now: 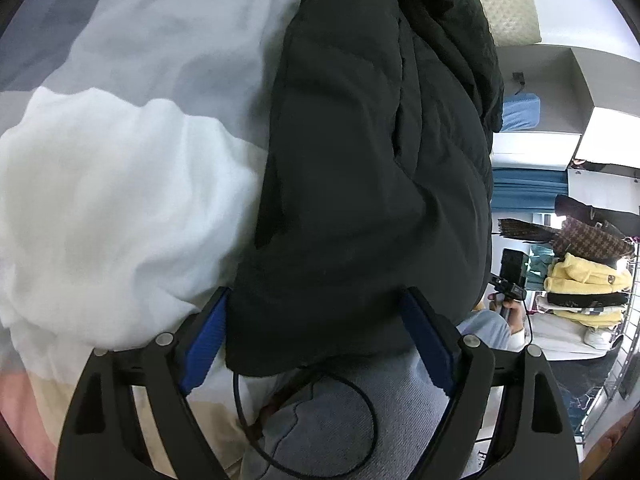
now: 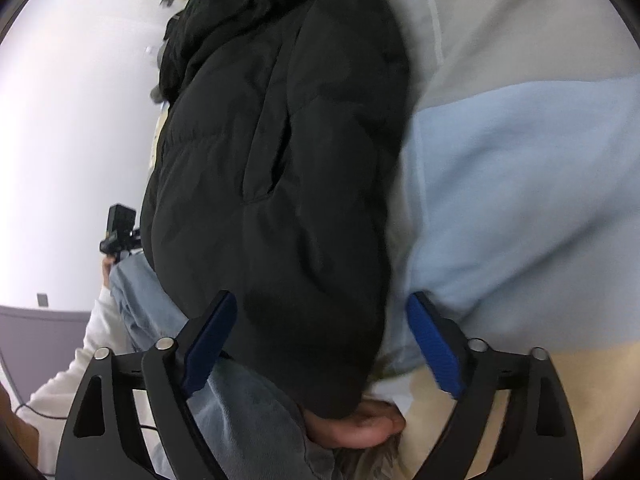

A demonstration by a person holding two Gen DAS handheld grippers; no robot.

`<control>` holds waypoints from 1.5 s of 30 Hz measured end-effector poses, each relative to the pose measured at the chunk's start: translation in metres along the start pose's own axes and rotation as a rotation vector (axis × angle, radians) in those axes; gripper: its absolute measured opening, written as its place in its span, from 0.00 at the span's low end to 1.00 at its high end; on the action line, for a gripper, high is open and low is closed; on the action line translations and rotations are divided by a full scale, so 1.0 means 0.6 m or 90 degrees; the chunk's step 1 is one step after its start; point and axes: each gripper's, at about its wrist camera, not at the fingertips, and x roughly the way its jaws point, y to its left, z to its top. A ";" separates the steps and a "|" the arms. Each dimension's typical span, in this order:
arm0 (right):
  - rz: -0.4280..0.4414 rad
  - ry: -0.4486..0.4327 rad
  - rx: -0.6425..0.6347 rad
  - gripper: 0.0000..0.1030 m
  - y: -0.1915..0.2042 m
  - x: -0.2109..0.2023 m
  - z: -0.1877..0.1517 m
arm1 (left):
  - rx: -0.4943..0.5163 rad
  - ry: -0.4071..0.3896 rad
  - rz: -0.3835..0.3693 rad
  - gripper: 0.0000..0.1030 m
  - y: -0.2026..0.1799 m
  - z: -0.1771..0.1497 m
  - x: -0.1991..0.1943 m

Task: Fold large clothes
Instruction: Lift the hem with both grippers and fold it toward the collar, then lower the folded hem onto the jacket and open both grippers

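Blue pads on my left gripper (image 1: 316,340) sit spread wide, with the hem of the black puffer jacket (image 1: 372,168) bulging between them at 12 o'clock; neither pad pinches it as far as I can see. Right gripper (image 2: 320,344) is the same: jaws apart, jacket edge between them, nothing clamped. Jacket runs as a long lump from the fingers toward 12 in both views, lying on the pale blue-and-white bedding (image 1: 120,184).

Risks, near first:
- Black cable (image 1: 360,412) loops just under the left jaws at 6. Closing low could snag it along with the fabric.
- A bare foot (image 2: 360,424) sits right under the jacket edge at 6 in the right view. Closing there could pinch skin.
- Padding looks thick and slick, so a shallow bite probably slips.
- Further out, the hood end at 12 is bunched and could drag the fold crooked.
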 end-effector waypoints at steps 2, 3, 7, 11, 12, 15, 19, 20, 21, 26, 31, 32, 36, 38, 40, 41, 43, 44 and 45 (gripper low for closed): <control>0.000 0.013 -0.002 0.94 -0.002 0.009 0.006 | -0.006 0.002 -0.004 0.83 0.006 0.005 0.002; 0.000 0.021 0.000 0.96 -0.005 0.012 0.009 | -0.009 0.004 -0.005 0.83 0.012 0.004 0.001; 0.000 0.039 -0.007 1.00 -0.003 0.013 0.016 | -0.015 0.021 0.002 0.83 0.015 0.010 0.011; 0.004 0.040 -0.023 1.00 0.007 0.007 0.021 | 0.017 0.036 0.011 0.83 0.002 0.011 0.012; 0.010 0.039 -0.034 1.00 0.013 0.008 0.019 | 0.036 0.037 0.010 0.83 -0.006 0.010 0.012; 0.034 0.033 -0.048 1.00 0.029 0.001 0.019 | 0.093 0.035 -0.005 0.83 -0.031 0.004 0.006; 0.047 0.033 -0.098 1.00 0.063 -0.006 0.016 | 0.168 0.007 -0.090 0.83 -0.073 -0.007 -0.012; 0.052 0.031 -0.106 1.00 0.070 -0.004 0.014 | 0.189 -0.003 -0.116 0.83 -0.083 -0.010 -0.018; 0.059 0.029 -0.114 1.00 0.074 -0.006 0.015 | 0.196 -0.008 -0.126 0.83 -0.086 -0.009 -0.020; 0.031 0.059 -0.091 1.00 0.046 0.015 0.017 | 0.114 0.051 -0.066 0.83 -0.052 0.019 0.015; 0.004 0.103 -0.080 1.00 0.014 0.044 0.016 | 0.091 0.090 -0.006 0.81 -0.054 0.036 0.044; 0.009 0.106 -0.090 1.00 0.016 0.043 0.016 | 0.111 0.092 -0.001 0.80 -0.067 0.036 0.046; 0.026 0.125 -0.154 0.97 0.055 0.040 0.018 | 0.170 0.101 -0.043 0.75 -0.123 0.027 0.035; 0.048 0.110 -0.169 0.96 0.080 0.030 0.025 | 0.199 0.092 -0.066 0.75 -0.157 0.022 0.027; 0.046 0.100 -0.186 0.95 0.104 0.025 0.029 | 0.203 0.078 -0.062 0.75 -0.178 0.020 0.028; 0.043 0.093 -0.195 0.92 0.118 0.019 0.029 | 0.200 0.073 -0.056 0.75 -0.185 0.019 0.031; 0.051 0.070 -0.198 0.85 0.133 0.002 0.030 | 0.188 0.054 -0.038 0.66 -0.194 0.018 0.036; 0.055 0.058 -0.196 0.77 0.136 -0.005 0.028 | 0.182 0.041 -0.028 0.62 -0.196 0.017 0.032; 0.056 0.039 -0.191 0.66 0.141 -0.017 0.028 | 0.178 0.027 -0.018 0.53 -0.196 0.015 0.025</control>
